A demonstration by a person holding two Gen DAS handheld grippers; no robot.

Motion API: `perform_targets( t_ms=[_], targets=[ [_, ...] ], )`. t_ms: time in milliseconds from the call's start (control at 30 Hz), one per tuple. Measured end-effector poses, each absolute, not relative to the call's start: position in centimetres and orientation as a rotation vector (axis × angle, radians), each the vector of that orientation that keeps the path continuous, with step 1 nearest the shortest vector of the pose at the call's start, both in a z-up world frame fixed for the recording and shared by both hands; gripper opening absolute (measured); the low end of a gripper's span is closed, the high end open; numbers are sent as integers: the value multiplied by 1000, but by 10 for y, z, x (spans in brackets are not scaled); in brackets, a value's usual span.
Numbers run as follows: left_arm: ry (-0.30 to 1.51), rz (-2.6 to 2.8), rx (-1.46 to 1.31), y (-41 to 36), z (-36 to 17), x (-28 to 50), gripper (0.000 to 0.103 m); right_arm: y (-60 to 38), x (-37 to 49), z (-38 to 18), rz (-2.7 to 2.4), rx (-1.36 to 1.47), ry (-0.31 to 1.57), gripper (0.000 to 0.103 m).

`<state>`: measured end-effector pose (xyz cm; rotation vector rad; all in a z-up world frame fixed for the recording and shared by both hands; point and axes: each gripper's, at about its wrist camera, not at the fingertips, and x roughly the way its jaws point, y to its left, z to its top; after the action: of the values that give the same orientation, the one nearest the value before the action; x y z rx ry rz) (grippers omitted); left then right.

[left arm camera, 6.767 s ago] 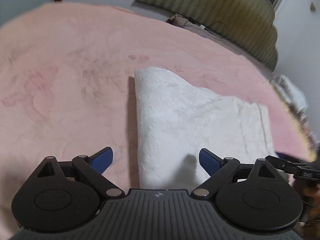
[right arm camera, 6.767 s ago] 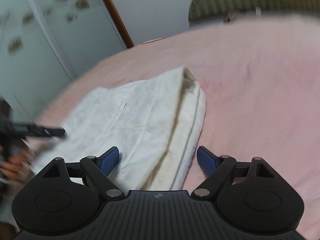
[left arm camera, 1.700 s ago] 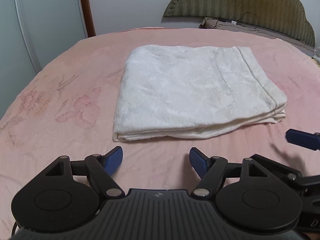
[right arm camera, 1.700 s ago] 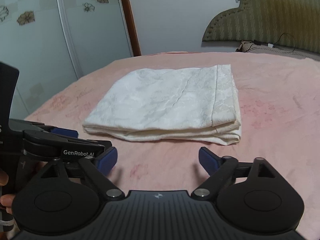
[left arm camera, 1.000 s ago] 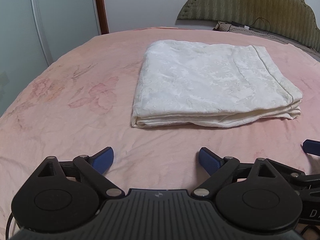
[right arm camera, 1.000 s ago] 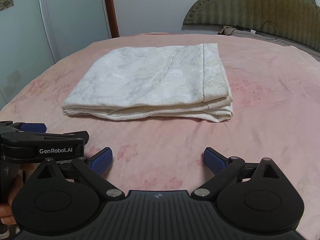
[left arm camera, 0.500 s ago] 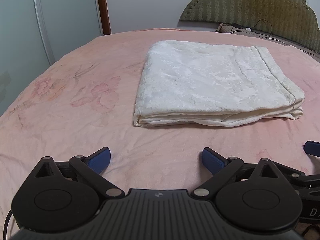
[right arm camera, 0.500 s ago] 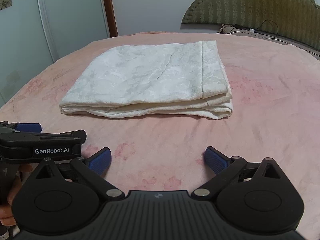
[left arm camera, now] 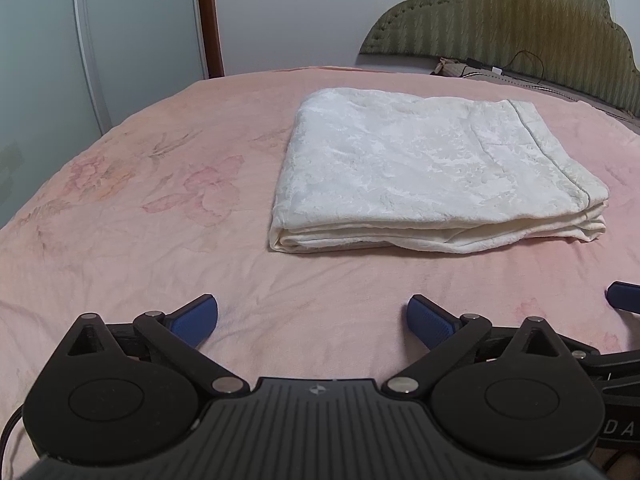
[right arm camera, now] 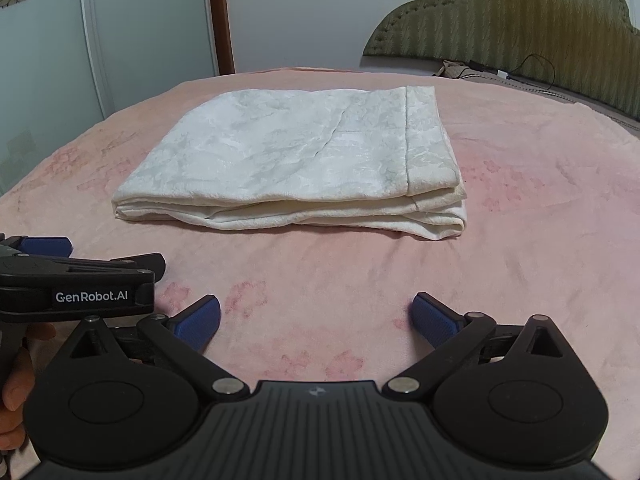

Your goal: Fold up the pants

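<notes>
White folded pants (left arm camera: 432, 164) lie flat mid-bed on the pink floral bedspread (left arm camera: 168, 216), stacked in several layers. Long axis runs left-right across both views; layered open edges face the cameras, hemmed band on the right end, rounded fold on the left end. Compared with several seconds back, the pants are a squared, finished stack instead of a half-folded sheet under the jaws, and both grippers now sit back from it. Over the last second nothing shifts except the left jaws spreading slightly wider.

Left gripper (left arm camera: 313, 314): blue pads wide apart, nothing between them, bare bedspread below. Right gripper (right arm camera: 316, 318): pads spread wide, released, nothing held. Both well short of the pants, not touching.

Around: wardrobe doors (right arm camera: 120, 40) with flower decals far left, brown door frame (left arm camera: 210, 16), green padded headboard (left arm camera: 520, 12) far right, a cable (left arm camera: 528, 60) at its base. Person's hand (right arm camera: 16, 396) shows at the right view's left edge, on the left gripper's handle. Nothing lies between grippers and pants.
</notes>
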<state>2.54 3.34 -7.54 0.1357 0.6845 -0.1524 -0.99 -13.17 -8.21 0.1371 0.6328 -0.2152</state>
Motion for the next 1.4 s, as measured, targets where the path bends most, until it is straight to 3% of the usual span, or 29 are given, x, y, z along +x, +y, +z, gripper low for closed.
perform_targets(
  t_ms=[1400],
  targets=[
    [671,-159,97,40,-77,23,103,-125,-8,-84,-225,118,632,103]
  ],
)
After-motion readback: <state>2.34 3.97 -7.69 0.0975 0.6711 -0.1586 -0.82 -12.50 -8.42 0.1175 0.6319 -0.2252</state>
